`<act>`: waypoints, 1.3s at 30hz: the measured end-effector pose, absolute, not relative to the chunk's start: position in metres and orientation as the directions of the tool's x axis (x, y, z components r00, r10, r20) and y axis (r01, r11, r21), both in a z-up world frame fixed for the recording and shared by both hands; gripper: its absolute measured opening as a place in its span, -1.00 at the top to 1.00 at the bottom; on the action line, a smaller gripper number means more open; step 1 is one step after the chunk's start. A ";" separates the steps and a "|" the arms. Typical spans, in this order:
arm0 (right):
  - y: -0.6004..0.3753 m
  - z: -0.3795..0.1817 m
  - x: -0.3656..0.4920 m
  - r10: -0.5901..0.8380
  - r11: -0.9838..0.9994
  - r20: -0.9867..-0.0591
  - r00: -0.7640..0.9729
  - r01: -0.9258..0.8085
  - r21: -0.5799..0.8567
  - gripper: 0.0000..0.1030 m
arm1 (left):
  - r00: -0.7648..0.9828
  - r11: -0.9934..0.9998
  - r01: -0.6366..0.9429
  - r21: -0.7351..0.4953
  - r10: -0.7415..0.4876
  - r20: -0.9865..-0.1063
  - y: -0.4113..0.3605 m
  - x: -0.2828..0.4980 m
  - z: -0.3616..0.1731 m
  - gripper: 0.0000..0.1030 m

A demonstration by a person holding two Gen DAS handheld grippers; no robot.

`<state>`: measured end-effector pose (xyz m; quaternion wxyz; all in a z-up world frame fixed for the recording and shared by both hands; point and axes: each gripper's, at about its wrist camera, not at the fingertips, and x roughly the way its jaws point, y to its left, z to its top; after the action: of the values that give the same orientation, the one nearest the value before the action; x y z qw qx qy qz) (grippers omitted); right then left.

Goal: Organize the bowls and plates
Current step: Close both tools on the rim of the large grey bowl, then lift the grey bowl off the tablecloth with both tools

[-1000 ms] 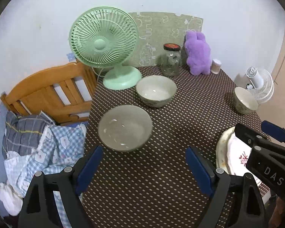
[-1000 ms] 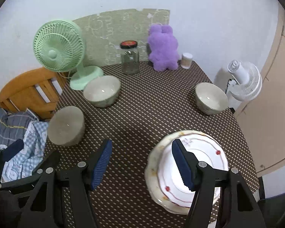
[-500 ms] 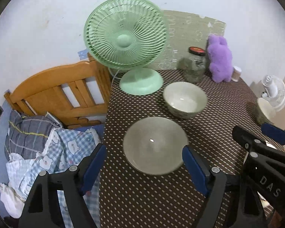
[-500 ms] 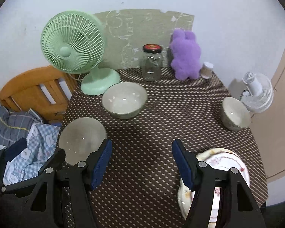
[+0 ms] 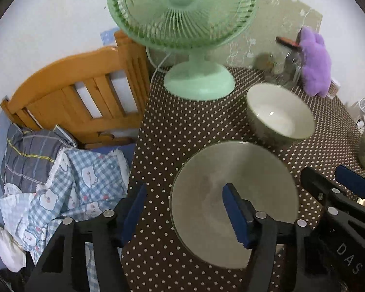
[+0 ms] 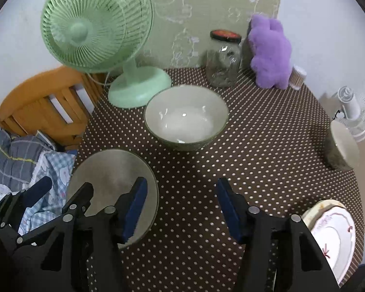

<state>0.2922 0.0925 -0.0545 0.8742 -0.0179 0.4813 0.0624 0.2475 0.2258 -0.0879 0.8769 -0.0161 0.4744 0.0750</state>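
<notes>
Straddling the near rim of the grey bowl [image 5: 233,194], the left gripper [image 5: 182,209] has one blue pad inside the bowl and the other outside over the dotted cloth; its jaws are closing, with a gap still showing on both sides of the rim. Beside it, the right gripper [image 6: 180,204] hangs over bare cloth on the bench [image 6: 267,146], jaws closing too, nothing between them. Its left pad overlaps the grey bowl's edge in the right wrist view; whether they touch I cannot tell. At the near right edge of the bench lies a stack of flowered plates [image 6: 333,236]. Further back stands a white-lined bowl [image 6: 186,116], upright, and a third bowl [image 6: 343,150] at the right edge. Behind are a green fan [image 6: 97,24], a glass jar [image 6: 222,65] and a purple plush toy [image 6: 270,53] against the wall.
</notes>
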 end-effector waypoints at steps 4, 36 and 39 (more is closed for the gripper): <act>0.100 -0.073 0.302 0.100 0.991 -0.860 0.501 -0.130 0.040 -0.04 | 0.517 0.989 -0.142 0.049 0.116 -0.848 0.227 0.256 -0.101 -0.11; 0.096 -0.089 0.294 0.121 0.980 -0.897 0.424 -0.194 0.041 0.69 | 0.485 0.997 -0.072 0.038 0.069 -0.872 0.188 0.238 -0.107 0.52; 0.086 -0.085 0.285 0.116 0.982 -0.897 0.427 -0.184 0.040 0.69 | 0.488 0.997 -0.067 0.036 0.064 -0.870 0.179 0.233 -0.103 0.52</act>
<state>0.2854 0.0860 -0.0845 0.8442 -0.0321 0.5276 0.0891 0.2330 0.1793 -0.1026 0.8626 -0.0014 0.5045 0.0379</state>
